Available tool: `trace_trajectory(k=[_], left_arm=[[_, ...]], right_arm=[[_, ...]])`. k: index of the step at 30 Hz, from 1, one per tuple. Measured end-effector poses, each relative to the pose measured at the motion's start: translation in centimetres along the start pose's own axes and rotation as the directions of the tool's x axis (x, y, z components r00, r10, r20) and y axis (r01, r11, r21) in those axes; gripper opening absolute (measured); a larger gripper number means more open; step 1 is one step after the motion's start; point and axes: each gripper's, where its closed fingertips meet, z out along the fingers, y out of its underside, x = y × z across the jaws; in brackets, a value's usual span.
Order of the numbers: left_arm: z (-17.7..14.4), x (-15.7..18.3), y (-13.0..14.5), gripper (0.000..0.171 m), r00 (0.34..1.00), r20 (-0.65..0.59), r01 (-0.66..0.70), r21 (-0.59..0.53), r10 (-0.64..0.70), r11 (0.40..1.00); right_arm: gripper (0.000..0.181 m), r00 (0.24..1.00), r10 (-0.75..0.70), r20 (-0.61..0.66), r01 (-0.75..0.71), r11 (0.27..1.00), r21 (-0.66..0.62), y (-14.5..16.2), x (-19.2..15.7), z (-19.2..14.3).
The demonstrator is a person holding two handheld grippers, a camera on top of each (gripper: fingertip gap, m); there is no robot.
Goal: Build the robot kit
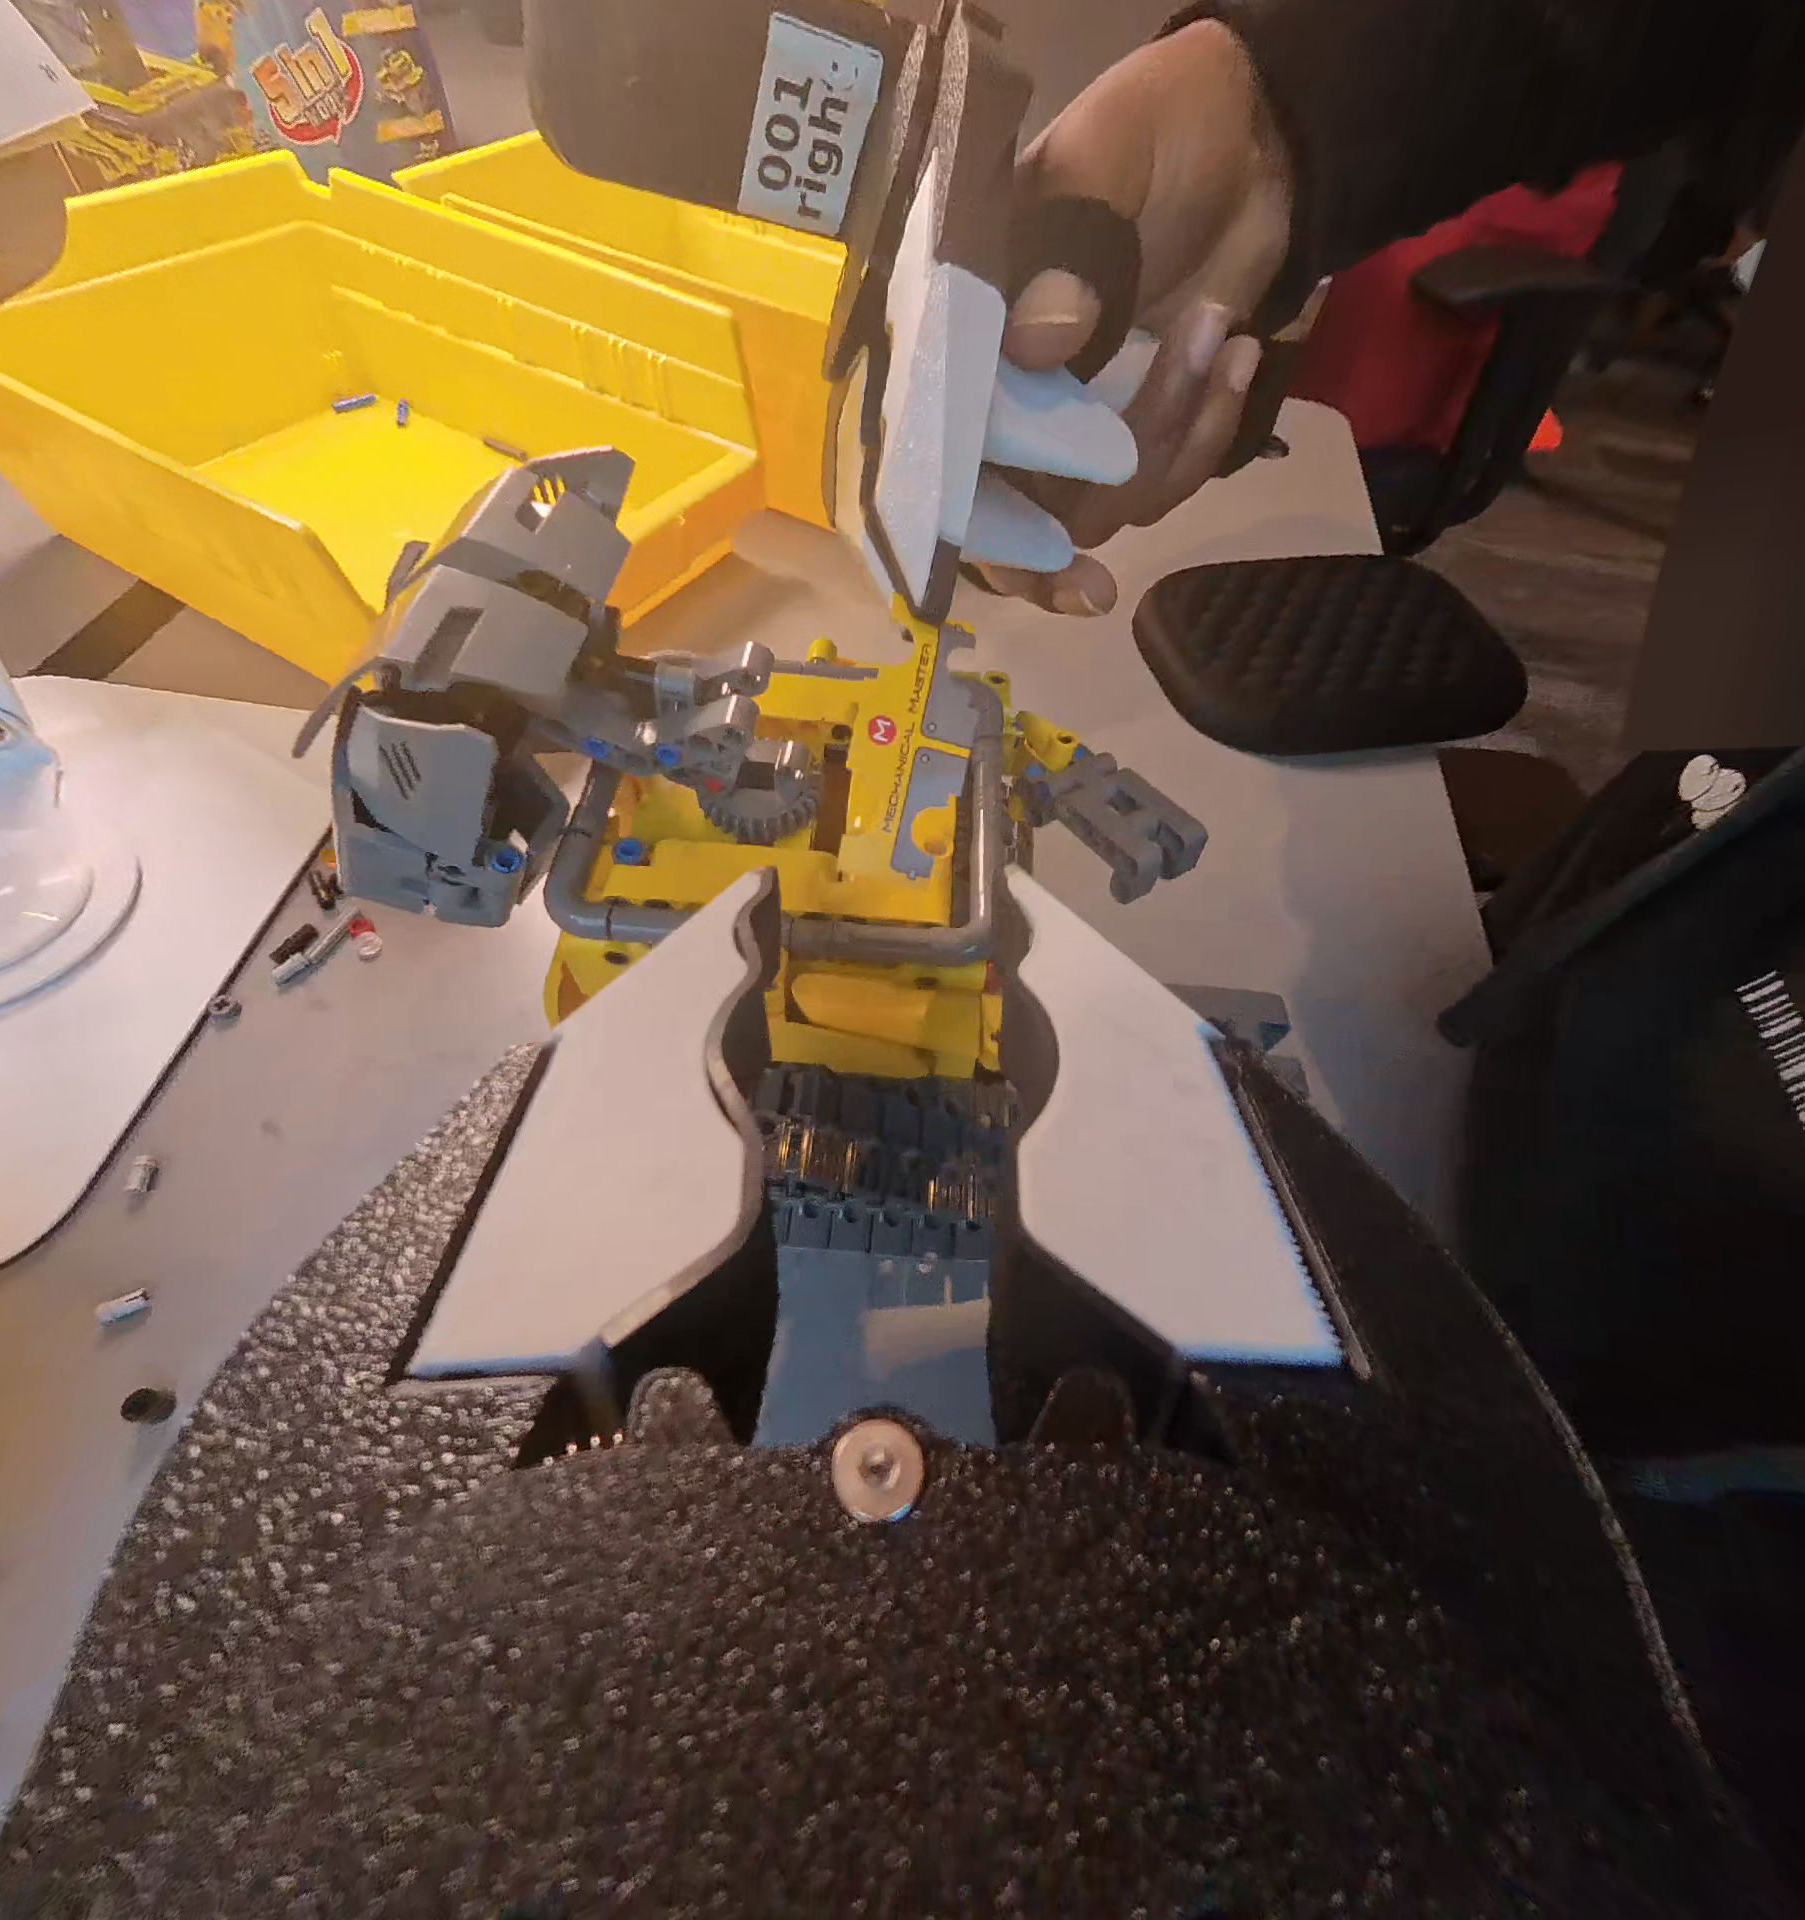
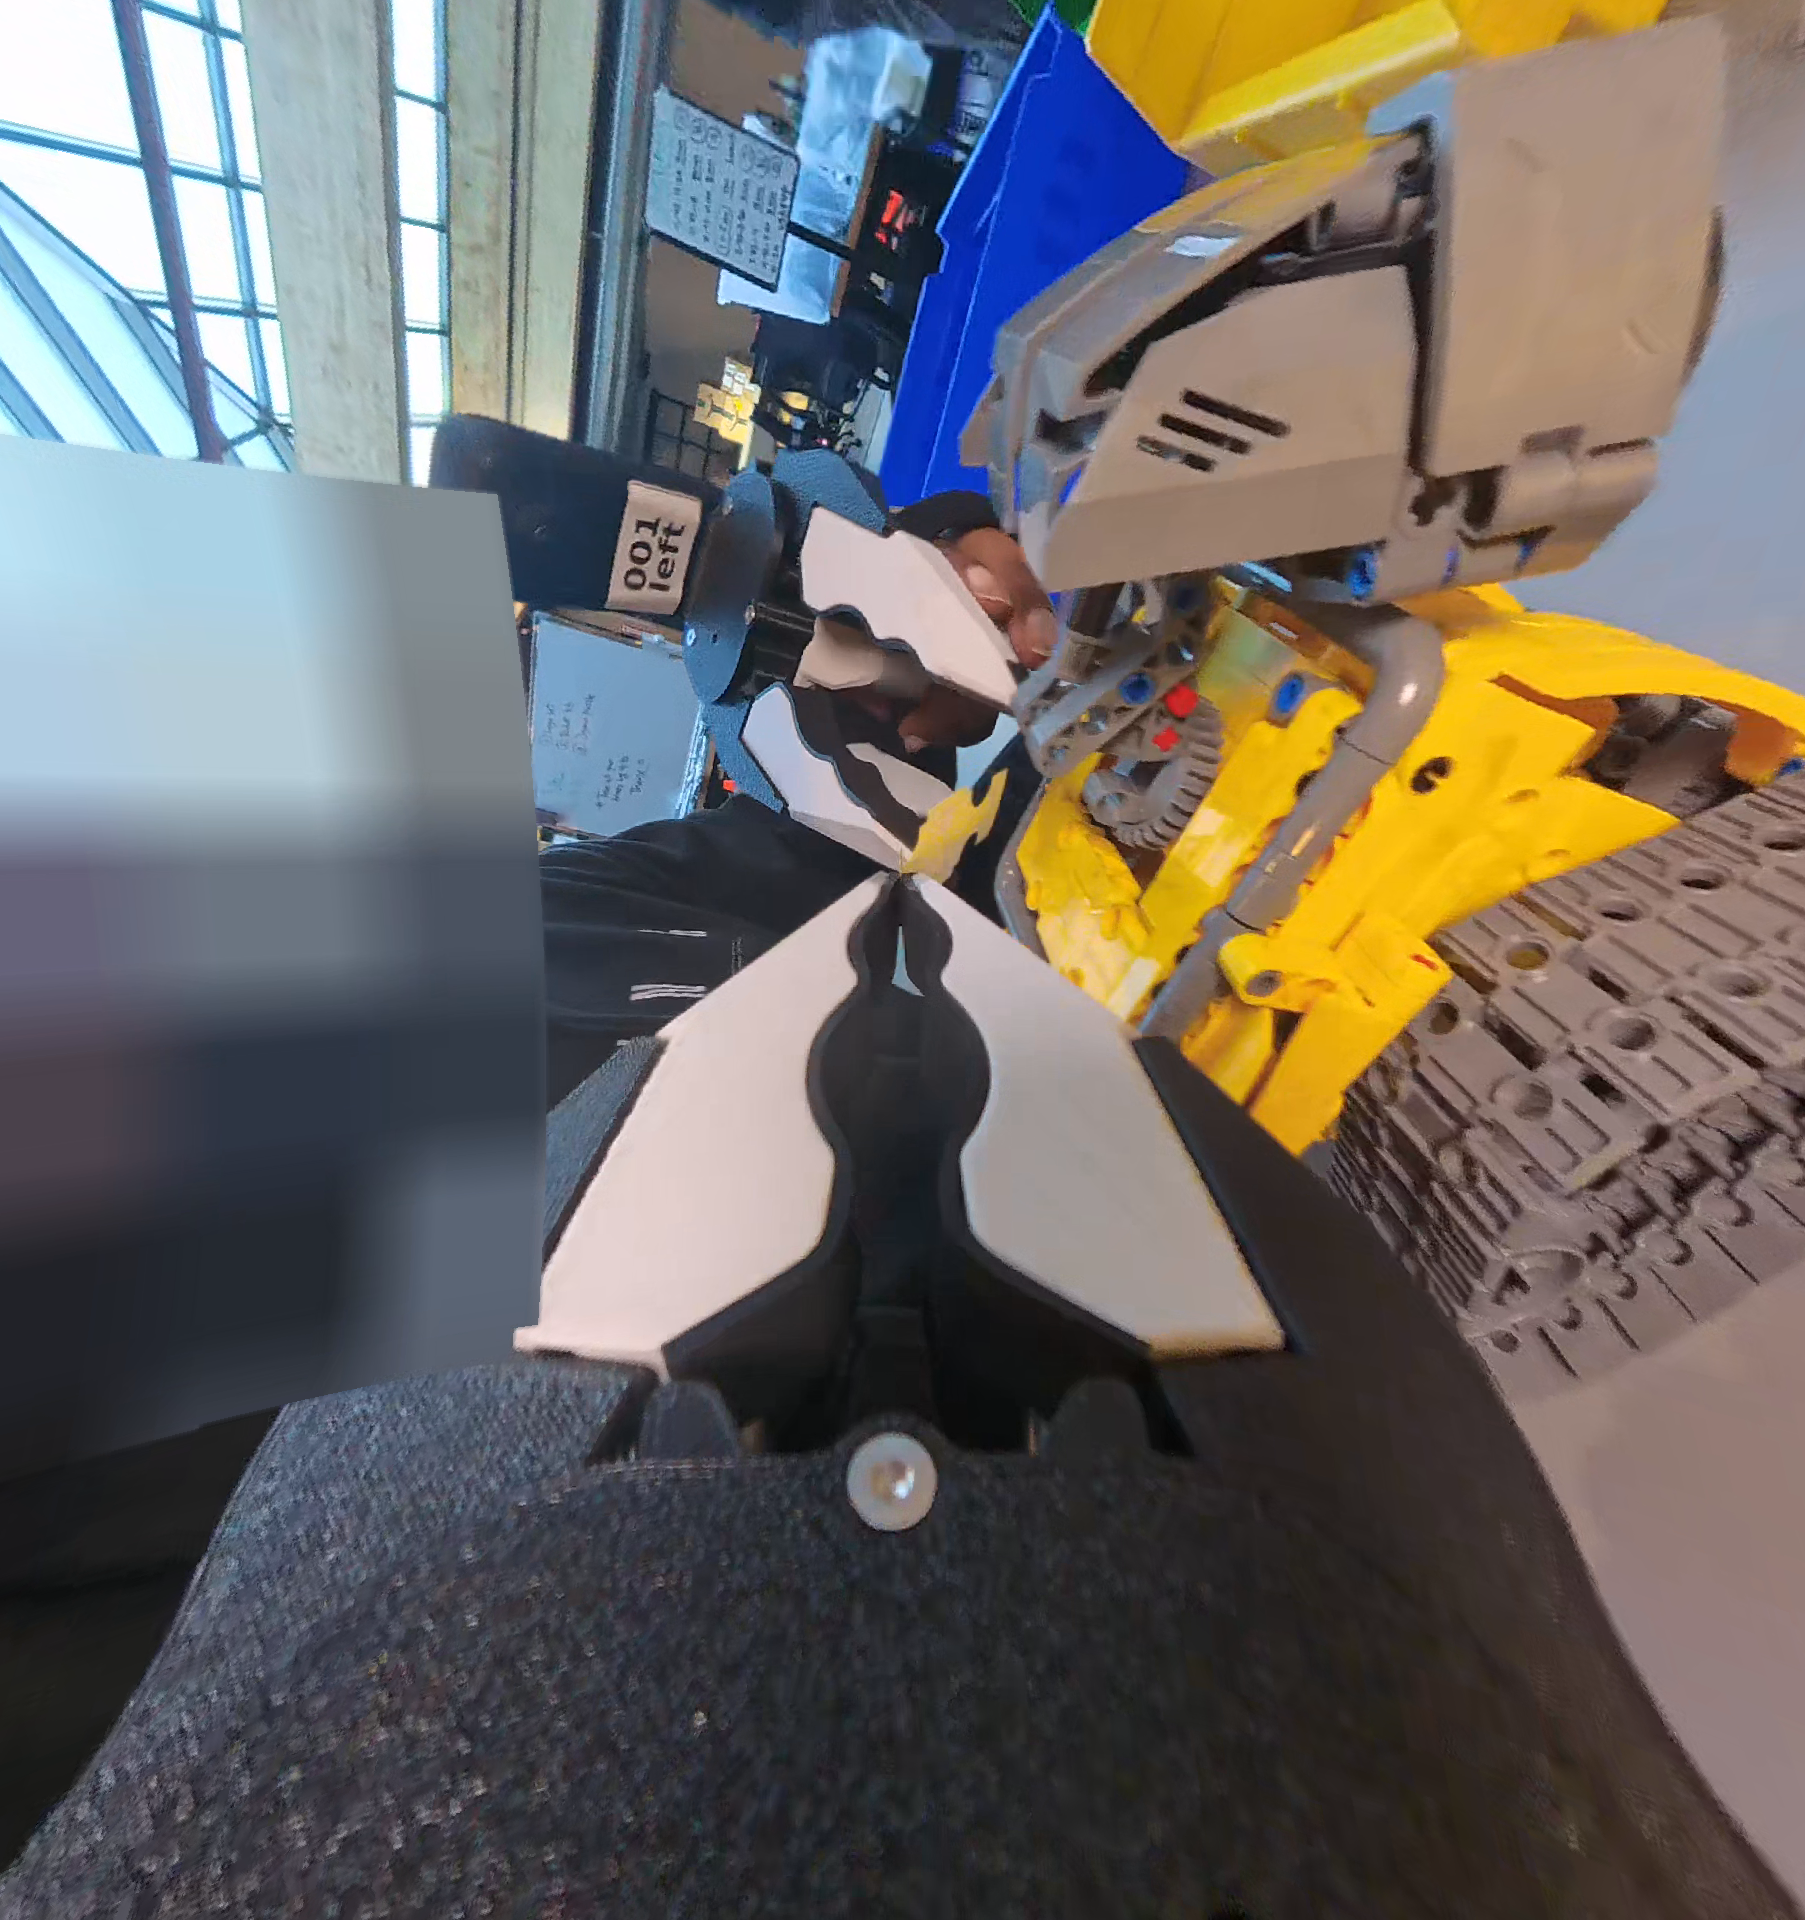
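On the grey table (image 1: 202, 1091), beside a yellow bin (image 1: 285, 416), we grip a yellow-and-grey brick vehicle model (image 1: 825, 831): our left gripper (image 1: 882, 914) clamps its body, while our right gripper (image 2: 900, 881) pinches its yellow panel (image 1: 919, 727) from above.
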Motion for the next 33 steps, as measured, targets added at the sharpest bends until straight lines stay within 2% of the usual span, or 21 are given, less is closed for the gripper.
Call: trace_trajectory(k=[1,16,27,33], left_arm=[[0.1,0.0,0.2,0.038,1.0,0.001,-0.004,-0.006,0.004,1.0],[0.9,0.3,0.6,0.033,0.998,-0.009,-0.059,-0.039,0.059,0.997],[0.9,0.3,0.6,0.033,0.999,-0.005,-0.054,-0.031,0.054,0.998],[0.5,0.0,0.6,0.035,0.998,0.014,-0.054,-0.012,0.054,0.998]], right_arm=[[0.0,1.0,0.01,-0.007,-0.01,1.0,0.0,0.0,0.3,0.0],[0.0,0.995,0.06,-0.078,-0.064,0.997,-0.046,0.4,2.2,-0.1],[0.0,0.999,-0.034,-0.042,0.03,0.996,-0.089,-0.1,-0.6,0.6],[0.0,0.999,-0.035,-0.023,0.033,0.995,-0.089,-0.3,-1.3,0.7]])
